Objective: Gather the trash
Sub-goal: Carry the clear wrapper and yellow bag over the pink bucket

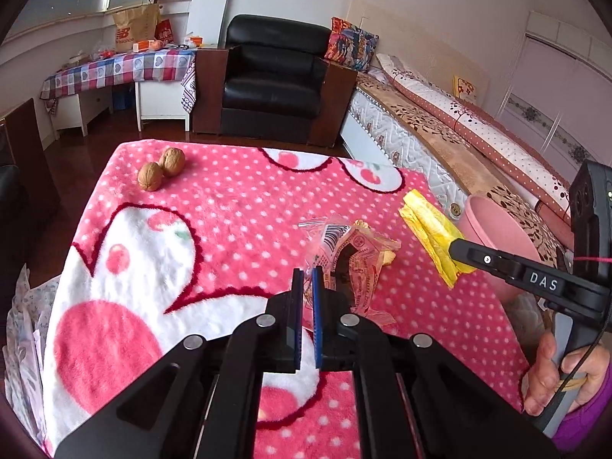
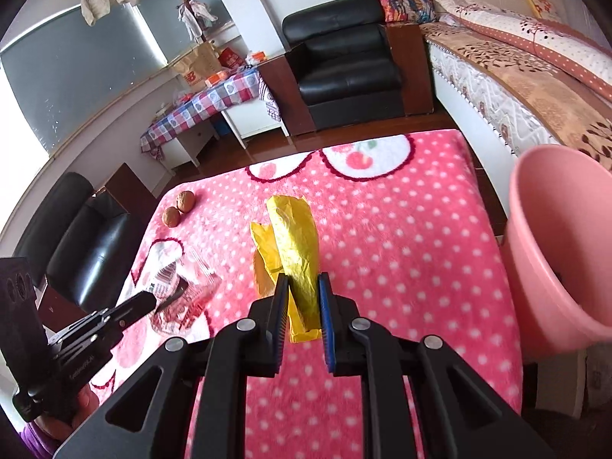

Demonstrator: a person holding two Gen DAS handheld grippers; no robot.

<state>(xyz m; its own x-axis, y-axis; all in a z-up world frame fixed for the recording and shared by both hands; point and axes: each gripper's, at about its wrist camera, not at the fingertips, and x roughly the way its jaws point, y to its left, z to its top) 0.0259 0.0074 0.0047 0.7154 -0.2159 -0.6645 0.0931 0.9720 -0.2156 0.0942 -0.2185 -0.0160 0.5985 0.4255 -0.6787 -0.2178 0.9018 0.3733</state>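
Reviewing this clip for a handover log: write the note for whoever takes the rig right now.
Left claw: shut on the clear printed wrapper, which is still low over the pink blanket.
Right claw: shut on the yellow wrapper, lifted off the blanket.
Pink bin: at the table's right edge, beside the bed; its contents are not visible.
Two walnuts sit at the far left corner, untouched.
Done: both wrappers gripped.
Left: carry each wrapper to the bin and release, probably the yellow one first since it is nearer.
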